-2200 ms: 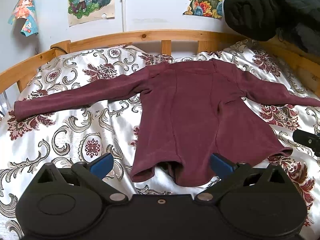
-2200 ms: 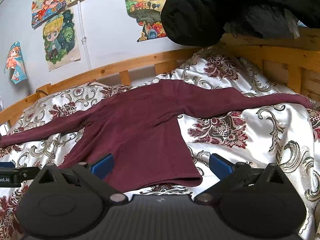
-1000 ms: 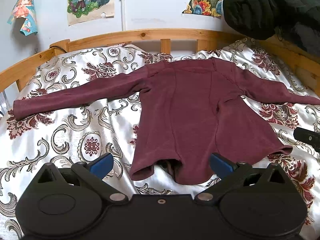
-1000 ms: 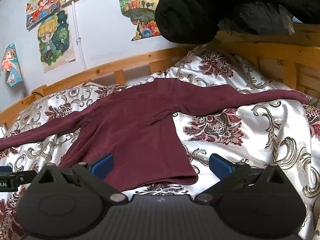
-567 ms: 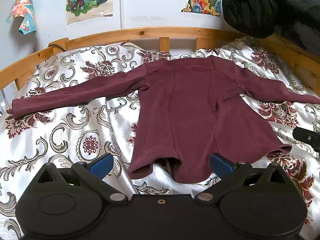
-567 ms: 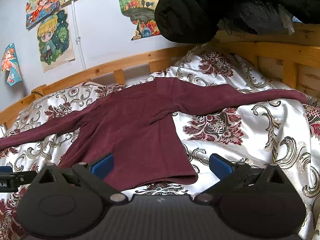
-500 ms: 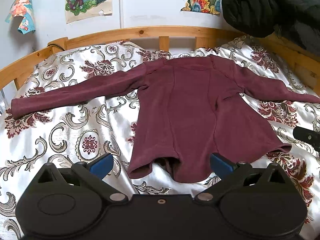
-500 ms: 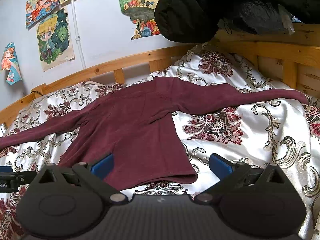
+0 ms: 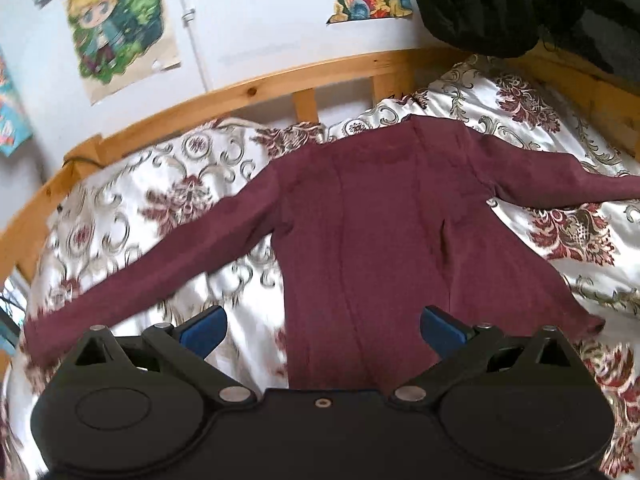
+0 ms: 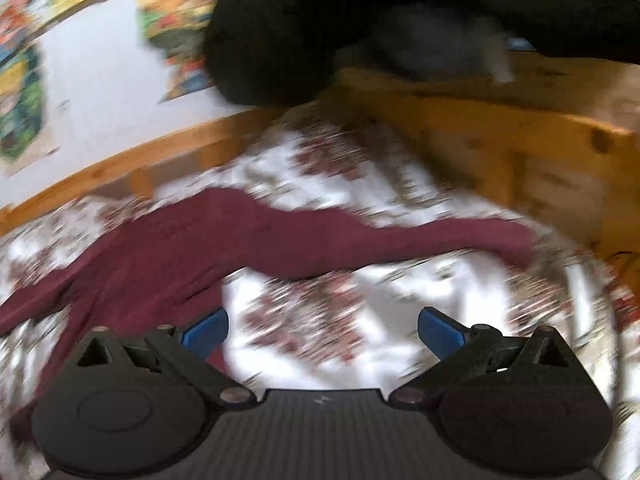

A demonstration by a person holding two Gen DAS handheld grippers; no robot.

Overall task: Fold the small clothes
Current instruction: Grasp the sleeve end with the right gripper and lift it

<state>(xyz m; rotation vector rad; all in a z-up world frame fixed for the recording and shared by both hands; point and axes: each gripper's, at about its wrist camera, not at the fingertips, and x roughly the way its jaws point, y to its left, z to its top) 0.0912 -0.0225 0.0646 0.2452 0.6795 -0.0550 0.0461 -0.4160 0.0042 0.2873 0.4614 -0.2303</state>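
Note:
A maroon long-sleeved top [image 9: 380, 232] lies flat on the patterned bedspread [image 9: 132, 216], collar toward the headboard and both sleeves spread out. My left gripper [image 9: 320, 326] hovers open over the lower part of its body, nothing between the blue pads. In the blurred right wrist view the top's right sleeve [image 10: 400, 240] stretches across the bed, its cuff [image 10: 516, 240] near the wooden side rail. My right gripper [image 10: 322, 326] is open above bare bedspread, short of that sleeve.
A wooden headboard [image 9: 304, 80] runs along the back and a wooden side rail [image 10: 500, 140] stands at the right. A black padded jacket [image 9: 500, 4] hangs over the corner. Posters [image 9: 116, 28] hang on the white wall.
Both grippers have moved forward over the bed. The left one now covers the hem of the top. The right one swung right toward the right sleeve, blurring its view.

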